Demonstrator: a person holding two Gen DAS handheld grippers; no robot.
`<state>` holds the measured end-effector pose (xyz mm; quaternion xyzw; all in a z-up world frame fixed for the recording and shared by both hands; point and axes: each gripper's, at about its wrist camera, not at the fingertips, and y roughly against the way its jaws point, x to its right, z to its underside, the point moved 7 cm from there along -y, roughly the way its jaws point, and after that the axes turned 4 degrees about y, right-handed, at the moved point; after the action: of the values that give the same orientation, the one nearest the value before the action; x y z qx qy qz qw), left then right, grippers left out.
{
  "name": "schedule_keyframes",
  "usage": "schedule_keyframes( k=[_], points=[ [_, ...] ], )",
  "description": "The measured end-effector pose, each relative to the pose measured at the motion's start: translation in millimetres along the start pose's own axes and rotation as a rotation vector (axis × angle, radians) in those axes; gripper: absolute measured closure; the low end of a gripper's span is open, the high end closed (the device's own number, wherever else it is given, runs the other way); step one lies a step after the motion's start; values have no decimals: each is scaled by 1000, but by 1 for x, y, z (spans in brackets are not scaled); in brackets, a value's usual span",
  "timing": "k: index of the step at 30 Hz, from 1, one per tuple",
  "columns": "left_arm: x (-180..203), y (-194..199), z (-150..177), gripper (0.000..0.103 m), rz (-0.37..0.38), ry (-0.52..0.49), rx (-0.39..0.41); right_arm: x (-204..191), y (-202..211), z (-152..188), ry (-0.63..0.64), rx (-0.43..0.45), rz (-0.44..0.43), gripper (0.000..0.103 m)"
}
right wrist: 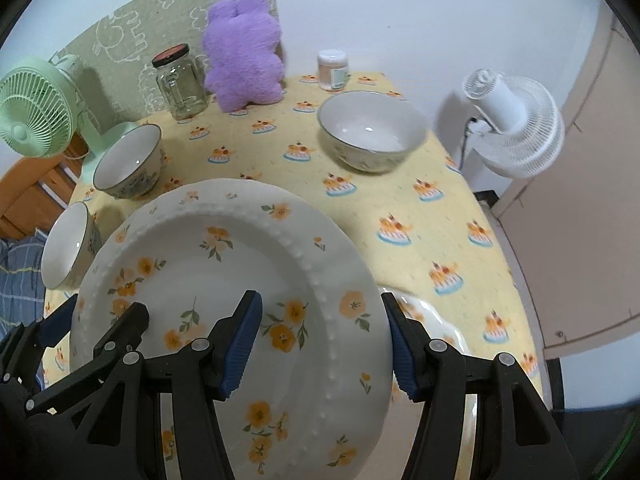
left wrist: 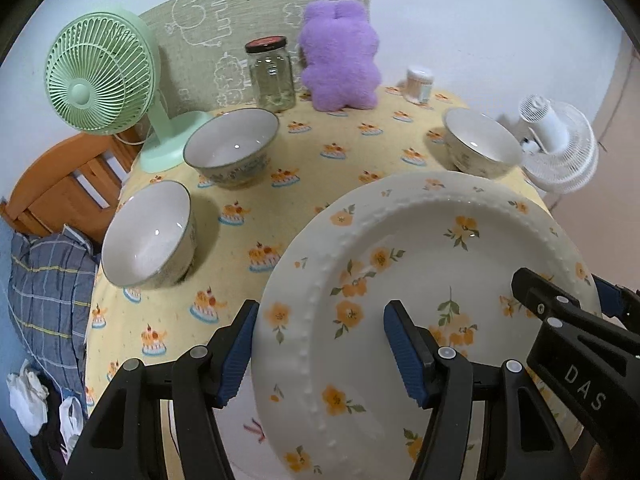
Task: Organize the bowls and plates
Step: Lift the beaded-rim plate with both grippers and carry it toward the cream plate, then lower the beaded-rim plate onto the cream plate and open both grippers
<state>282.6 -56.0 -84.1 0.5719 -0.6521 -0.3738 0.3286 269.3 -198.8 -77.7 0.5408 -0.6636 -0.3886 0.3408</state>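
Yellow cake-print tablecloth (right wrist: 400,184); both claws apparently straddle plate (right wrist: 224,280) rim.

Along the far edge of my yellow cake-print tablecloth (left wrist: 320,160) I see a lidded glass jar (left wrist: 271,76), a purple plush toy (left wrist: 340,60) just beside it and a small white-capped container (left wrist: 419,84) toward the far right corner. A green fan (left wrist: 96,80) stands at the far left corner, a white fan (right wrist: 516,120) is off the right edge, and a wooden chair (left wrist: 60,188) with blue plaid cloth (left wrist: 48,296) sits off the left edge.

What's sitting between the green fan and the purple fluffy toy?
A glass jar with a dark lid stands between the green fan and the purple plush toy, at the back of the table. Both wrist views show it.
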Motion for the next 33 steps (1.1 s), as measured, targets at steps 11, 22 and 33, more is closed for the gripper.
schedule_keyframes(
  k=[11,22,33],
  points=[
    [30,17,45,39,47,-59,-32,33,22,55,-71,-14,42,40],
    [76,1,73,39,47,-13,-120,80,4,71,-31,-54,30,40],
    [110,-22,74,39,11,26,-168,116,-31,61,20,-105,-5,40]
  ],
)
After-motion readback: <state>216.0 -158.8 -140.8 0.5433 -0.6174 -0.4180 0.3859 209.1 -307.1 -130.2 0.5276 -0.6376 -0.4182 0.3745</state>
